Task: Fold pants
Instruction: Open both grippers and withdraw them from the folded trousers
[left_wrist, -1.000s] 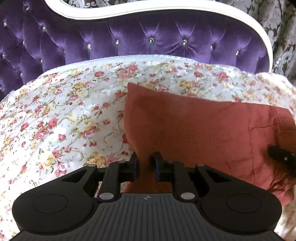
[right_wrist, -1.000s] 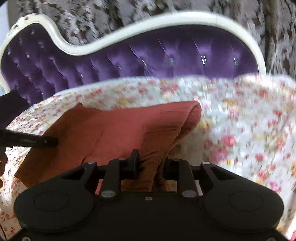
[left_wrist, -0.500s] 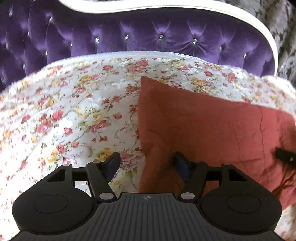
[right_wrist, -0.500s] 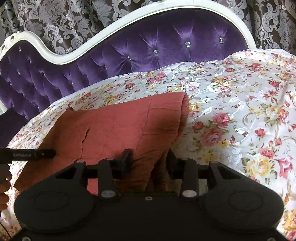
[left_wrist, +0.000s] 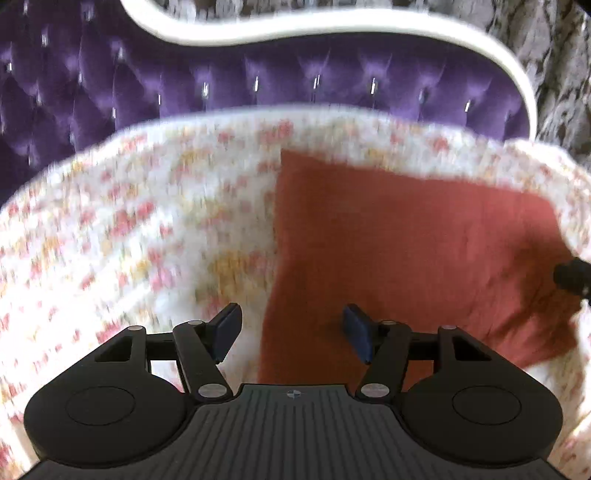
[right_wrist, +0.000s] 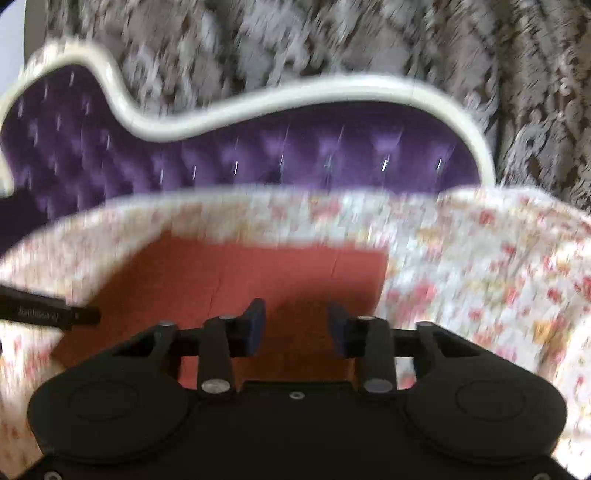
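I have let go: my left gripper (left_wrist: 291, 332) stands spread, its jaws just opened off the pants' (left_wrist: 406, 258) left edge. My right gripper (right_wrist: 295, 328), jaws part-spread and just closing a little, pinches nothing (blurred frames), so the folded pants lie free on the floral bedspread (left_wrist: 129, 240).

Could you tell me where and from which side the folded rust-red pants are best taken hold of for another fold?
Probably the near corners of the rust-red pants. They lie flat on the floral bedspread, so only edges offer a pinch. The left gripper already straddles their left edge, jaws open; the right gripper could take the right edge, from the near side.
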